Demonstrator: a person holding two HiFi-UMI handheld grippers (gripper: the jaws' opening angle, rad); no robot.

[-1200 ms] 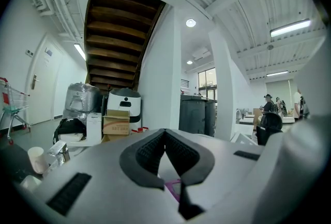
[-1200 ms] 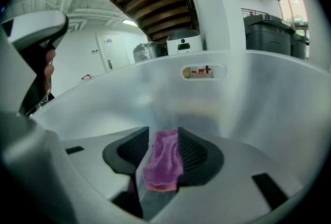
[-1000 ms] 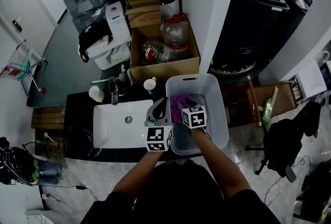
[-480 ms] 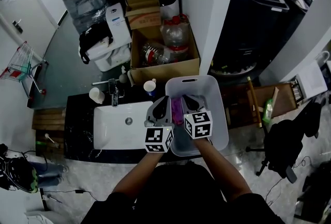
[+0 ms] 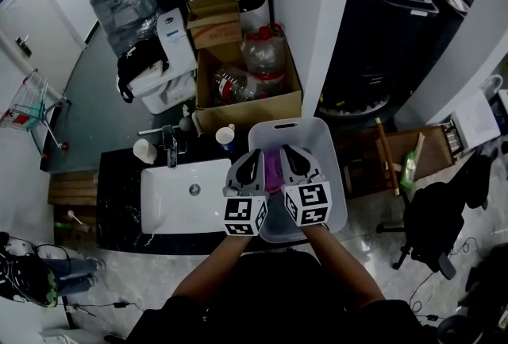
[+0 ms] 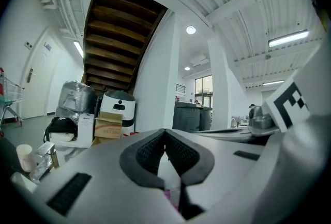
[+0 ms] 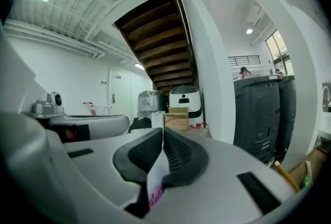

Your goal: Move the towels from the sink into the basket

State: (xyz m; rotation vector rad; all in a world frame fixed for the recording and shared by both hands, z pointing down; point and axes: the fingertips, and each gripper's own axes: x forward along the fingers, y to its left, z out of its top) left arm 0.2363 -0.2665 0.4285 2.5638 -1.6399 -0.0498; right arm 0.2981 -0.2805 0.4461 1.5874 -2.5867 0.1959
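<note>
A purple towel (image 5: 273,170) lies inside the white plastic basket (image 5: 337,175), which stands to the right of the white sink (image 5: 171,199). No towel shows in the sink basin. Both grippers hover side by side above the basket's near left part. My left gripper (image 5: 252,156) is shut with nothing between its pads (image 6: 165,135). My right gripper (image 5: 287,153) is also shut and empty (image 7: 163,132). In both gripper views a scrap of the towel's pink shows below the jaws, in the basket underneath.
The sink sits in a black counter (image 5: 119,199) with a faucet (image 5: 171,145) and two paper cups (image 5: 145,150) (image 5: 227,134) behind it. A cardboard box (image 5: 246,88) of bottles, a white appliance and a water bottle stand beyond. A white pillar (image 5: 317,25) rises behind the basket.
My right gripper has risen out of the basket, off the purple towel, and now sits level with the left one. The towel stays in the basket. The left gripper has hardly moved.
</note>
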